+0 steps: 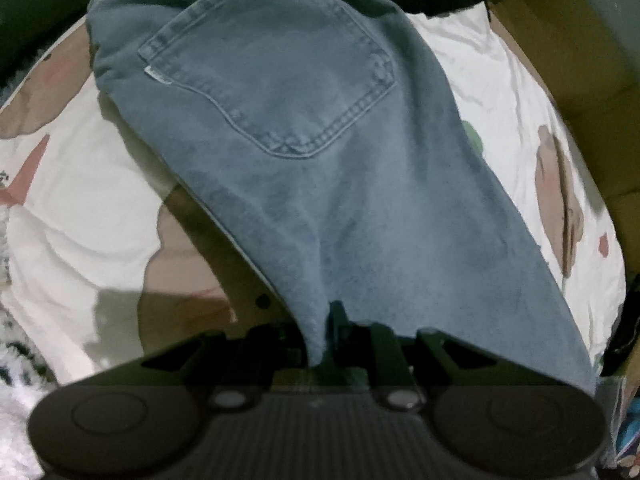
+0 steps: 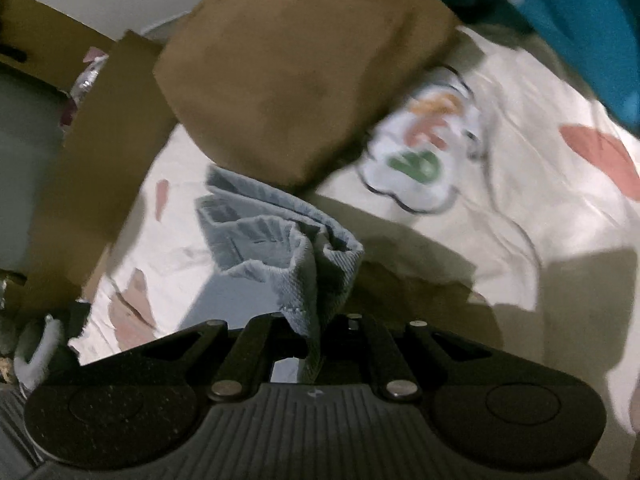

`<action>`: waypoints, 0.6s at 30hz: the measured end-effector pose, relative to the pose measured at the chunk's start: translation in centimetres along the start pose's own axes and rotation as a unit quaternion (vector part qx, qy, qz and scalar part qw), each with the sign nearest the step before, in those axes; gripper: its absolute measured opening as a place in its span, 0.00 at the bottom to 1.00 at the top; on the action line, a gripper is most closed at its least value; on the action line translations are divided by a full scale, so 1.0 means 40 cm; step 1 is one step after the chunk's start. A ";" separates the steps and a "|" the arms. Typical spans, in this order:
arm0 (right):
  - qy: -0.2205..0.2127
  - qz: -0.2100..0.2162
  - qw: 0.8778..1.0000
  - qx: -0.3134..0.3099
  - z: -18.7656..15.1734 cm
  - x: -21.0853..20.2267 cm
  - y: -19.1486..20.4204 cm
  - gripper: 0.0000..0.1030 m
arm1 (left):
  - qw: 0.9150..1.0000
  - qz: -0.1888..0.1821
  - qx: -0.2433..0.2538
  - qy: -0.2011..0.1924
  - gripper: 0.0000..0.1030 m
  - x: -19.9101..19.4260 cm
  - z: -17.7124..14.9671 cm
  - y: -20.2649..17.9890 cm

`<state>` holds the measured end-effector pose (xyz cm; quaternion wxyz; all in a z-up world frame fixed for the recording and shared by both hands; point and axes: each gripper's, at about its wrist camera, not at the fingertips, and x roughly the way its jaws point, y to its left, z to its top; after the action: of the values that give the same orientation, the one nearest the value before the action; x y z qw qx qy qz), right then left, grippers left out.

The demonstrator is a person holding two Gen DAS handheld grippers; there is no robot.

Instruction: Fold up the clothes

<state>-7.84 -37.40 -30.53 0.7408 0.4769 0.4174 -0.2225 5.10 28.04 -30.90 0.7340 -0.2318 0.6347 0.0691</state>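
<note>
Here, in the left wrist view, the left gripper (image 1: 326, 332) is clenched on a fold of the blue jeans (image 1: 304, 152), the denim pinched between its jaws. From the grip the jeans stretch away ahead of the jaws, back side showing, with a stitched rear pocket (image 1: 268, 80) well beyond the fingertips. Under the jeans, to both sides of the jaws, lies a white bedsheet (image 1: 72, 208) printed with brown and pink shapes.

In the right wrist view, the right gripper (image 2: 320, 340) is likewise clamped on a bunched edge of the same jeans (image 2: 272, 248), the cloth rising in crumpled folds just ahead of the jaws. Farther ahead sits a brown cushion (image 2: 296, 80), touching the far end of the denim. Left of the jaws stands a cardboard flap (image 2: 100, 168); at the far right, teal fabric (image 2: 560, 12). The picture is blurred.
</note>
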 end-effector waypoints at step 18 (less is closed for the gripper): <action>0.036 -0.064 0.996 0.041 -0.067 0.020 -0.169 0.04 | 1.000 0.012 0.012 0.019 0.15 0.034 0.049 0.009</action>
<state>-13.41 -37.96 -35.26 0.6890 0.4873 0.4642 -0.2690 6.97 28.95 -32.13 0.7232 -0.2170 0.6523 0.0660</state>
